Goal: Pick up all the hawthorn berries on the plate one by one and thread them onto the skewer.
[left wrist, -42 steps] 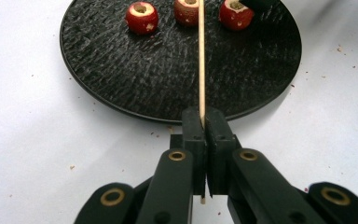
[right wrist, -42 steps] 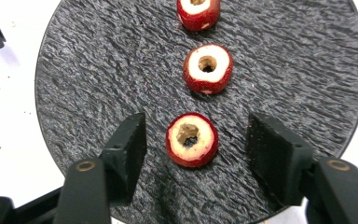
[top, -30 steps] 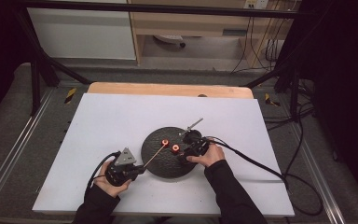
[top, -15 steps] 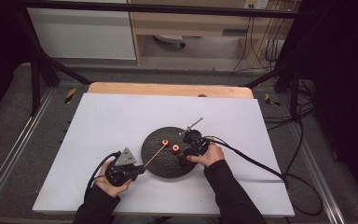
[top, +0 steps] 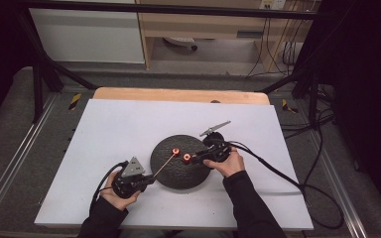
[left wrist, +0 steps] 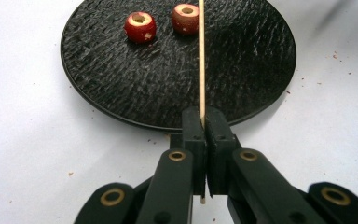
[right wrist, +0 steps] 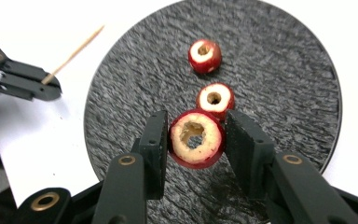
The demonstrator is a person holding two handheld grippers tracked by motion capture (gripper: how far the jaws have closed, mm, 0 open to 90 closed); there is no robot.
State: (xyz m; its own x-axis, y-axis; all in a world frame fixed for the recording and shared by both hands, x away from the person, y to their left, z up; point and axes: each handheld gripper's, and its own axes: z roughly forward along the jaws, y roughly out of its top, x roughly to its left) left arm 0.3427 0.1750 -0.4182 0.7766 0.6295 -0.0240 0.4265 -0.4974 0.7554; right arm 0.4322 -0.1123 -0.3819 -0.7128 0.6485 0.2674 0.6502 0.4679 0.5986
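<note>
Left gripper (left wrist: 202, 128) is clamping a skewer (left wrist: 201, 60); right gripper (right wrist: 196, 140), jaws just closing, is gripping a cored fruit (right wrist: 196, 138) over the plate (right wrist: 279, 65).

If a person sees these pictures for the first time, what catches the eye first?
Most striking is the round black plate in the middle of the white table, with small red cored fruits on it. The right gripper holds one red cored fruit between its fingers, just above the plate. On the left, the left gripper grips a thin wooden skewer that points toward the plate.
</note>
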